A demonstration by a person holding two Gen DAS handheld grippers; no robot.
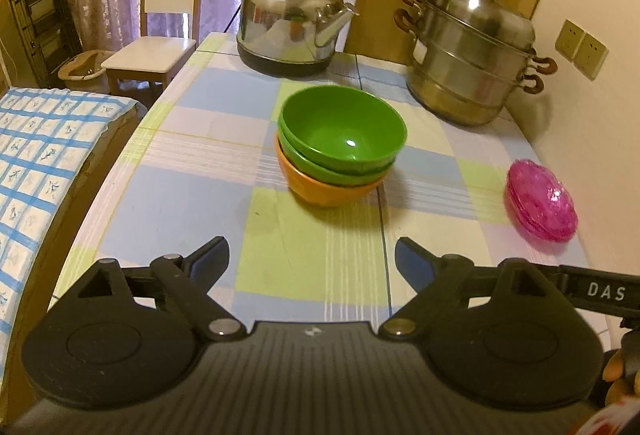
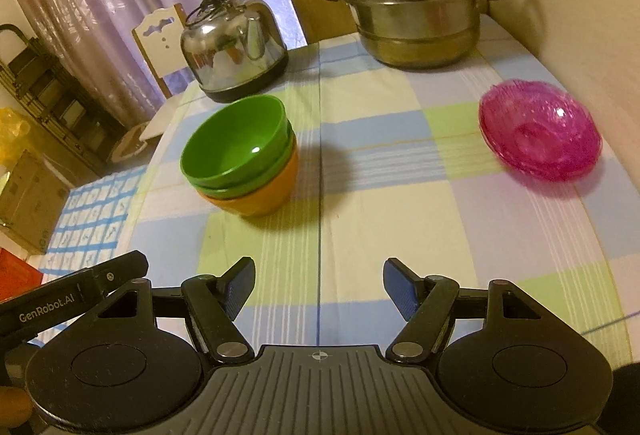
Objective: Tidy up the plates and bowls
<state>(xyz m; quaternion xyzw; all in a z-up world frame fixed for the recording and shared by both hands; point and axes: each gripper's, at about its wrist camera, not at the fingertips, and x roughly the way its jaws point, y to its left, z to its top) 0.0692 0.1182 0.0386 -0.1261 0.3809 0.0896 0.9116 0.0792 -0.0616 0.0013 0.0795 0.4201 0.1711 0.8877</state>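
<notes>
Both your grippers spread, nothing held.
Left gripper [image 1: 310, 255] and right gripper [image 2: 319, 285] hover over the table [image 1: 224, 203]; bowls [image 1: 340, 143] stacked at 12 o'clock, pink plates [image 1: 542, 201] at 2.

The left gripper [image 1: 312, 255] is matte black plastic with a ribbed centre deck, two round side discs, silver pivot pins and blue-faced fingers [image 1: 208, 259]. The right gripper [image 2: 319, 285] matches it, with blue pads [image 2: 402, 289] and a small crosshair mark behind them. White lettering marks each gripper's side bar where it shows in the other's view.
</notes>
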